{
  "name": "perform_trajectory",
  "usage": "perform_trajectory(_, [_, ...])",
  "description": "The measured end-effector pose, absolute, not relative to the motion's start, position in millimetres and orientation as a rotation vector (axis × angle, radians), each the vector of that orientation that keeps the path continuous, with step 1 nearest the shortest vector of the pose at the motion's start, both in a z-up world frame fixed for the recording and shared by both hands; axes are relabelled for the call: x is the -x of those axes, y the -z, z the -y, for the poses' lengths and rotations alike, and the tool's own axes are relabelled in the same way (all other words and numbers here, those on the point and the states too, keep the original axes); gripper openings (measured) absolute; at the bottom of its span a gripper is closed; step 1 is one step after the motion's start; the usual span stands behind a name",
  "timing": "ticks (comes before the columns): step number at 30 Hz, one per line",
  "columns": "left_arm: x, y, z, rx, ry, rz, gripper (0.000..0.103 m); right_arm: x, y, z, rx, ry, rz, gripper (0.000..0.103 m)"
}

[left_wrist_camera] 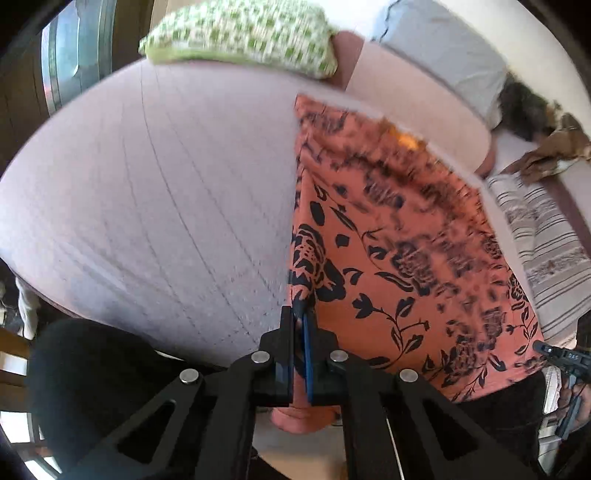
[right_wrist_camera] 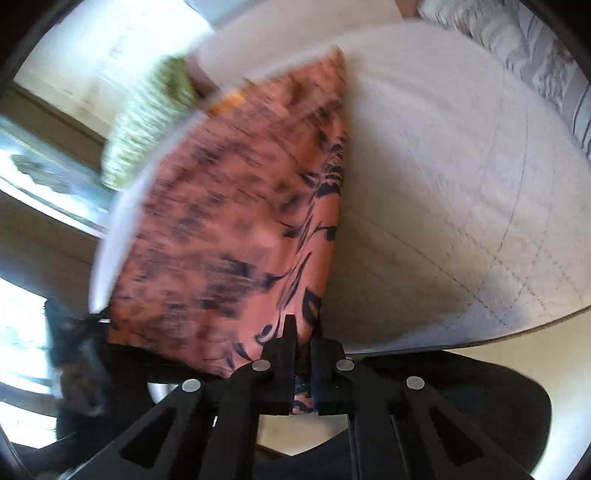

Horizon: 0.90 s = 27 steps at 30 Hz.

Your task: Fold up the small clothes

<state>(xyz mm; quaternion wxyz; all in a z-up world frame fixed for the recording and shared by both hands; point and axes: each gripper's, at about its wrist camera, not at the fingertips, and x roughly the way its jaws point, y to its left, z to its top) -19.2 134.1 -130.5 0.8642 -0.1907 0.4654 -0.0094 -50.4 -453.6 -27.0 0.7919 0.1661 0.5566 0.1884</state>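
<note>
An orange garment with a dark floral print (left_wrist_camera: 399, 236) is stretched between both grippers above a pale lilac bed sheet (left_wrist_camera: 147, 206). My left gripper (left_wrist_camera: 300, 317) is shut on the garment's near left corner. My right gripper (right_wrist_camera: 303, 328) is shut on the other near corner of the same garment (right_wrist_camera: 229, 206). The right gripper's tip (left_wrist_camera: 554, 354) shows at the right edge of the left wrist view. The far part of the cloth is blurred by motion.
A green-and-white patterned pillow (left_wrist_camera: 240, 33) lies at the far edge of the bed. A grey-striped folded cloth (left_wrist_camera: 535, 236) lies at the right, with a grey pillow (left_wrist_camera: 443, 48) and brown items (left_wrist_camera: 546, 147) beyond. The bed's near edge (right_wrist_camera: 480, 339) is close below.
</note>
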Motion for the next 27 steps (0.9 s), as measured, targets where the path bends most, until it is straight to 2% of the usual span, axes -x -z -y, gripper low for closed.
perform_trajectory(2, [22, 134, -140, 0.422, 0.026, -0.997, 0.004, 56, 27, 466, -0.376, -0.38, -1.219, 0.009])
perform_trajectory(4, [17, 148, -142, 0.427, 0.027, -1.041, 0.006, 52, 53, 478, -0.338, -0.258, -1.312, 0.01])
perform_trajectory(6, [14, 155, -149, 0.465, -0.005, -1.057, 0.017, 54, 61, 481, -0.288, -0.185, -1.328, 0.01])
perform_trajectory(7, [13, 157, -149, 0.489, -0.005, -1.055, 0.034, 54, 57, 478, -0.284, -0.195, -1.302, 0.013])
perform_trajectory(8, [13, 157, -150, 0.513, -0.002, -1.045, 0.048, 55, 51, 477, -0.282, -0.209, -1.275, 0.026])
perform_trajectory(9, [13, 156, -147, 0.513, 0.013, -1.038, 0.051, 55, 45, 474, -0.269, -0.213, -1.252, 0.04])
perform_trajectory(10, [12, 155, -141, 0.48, 0.027, -1.048, 0.059, 53, 42, 473, -0.25, -0.205, -1.243, 0.081])
perform_trajectory(11, [11, 157, -135, 0.438, 0.035, -1.067, 0.065, 50, 40, 469, -0.223, -0.192, -1.231, 0.092])
perform_trajectory(15, [2, 172, -113, 0.338, 0.059, -1.143, 0.068, 37, 48, 451, -0.156, -0.198, -1.235, 0.093])
perform_trajectory(18, [-8, 189, -108, 0.333, 0.026, -1.215, 0.069, 25, 75, 438, -0.178, -0.226, -1.301, 0.089])
perform_trajectory(19, [-8, 188, -106, 0.33, 0.028, -1.214, 0.073, 24, 85, 434, -0.194, -0.248, -1.333, 0.075])
perform_trajectory(20, [-8, 188, -106, 0.325, 0.028, -1.214, 0.073, 24, 93, 432, -0.202, -0.245, -1.357, 0.065])
perform_trajectory(21, [-8, 188, -105, 0.315, 0.025, -1.215, 0.071, 26, 93, 430, -0.172, -0.22, -1.345, 0.062])
perform_trajectory(22, [-8, 187, -106, 0.309, 0.015, -1.213, 0.05, 27, 91, 431, -0.169, -0.214, -1.344, 0.047])
perform_trajectory(23, [-8, 186, -107, 0.303, 0.004, -1.209, 0.019, 27, 89, 434, -0.188, -0.215, -1.341, 0.016])
perform_trajectory(24, [-9, 183, -108, 0.334, 0.038, -1.191, 0.005, 28, 86, 439, -0.238, -0.233, -1.339, 0.011])
perform_trajectory(27, [-2, 162, -112, 0.326, 0.038, -1.107, 0.006, 34, 69, 449, -0.281, -0.26, -1.295, 0.012])
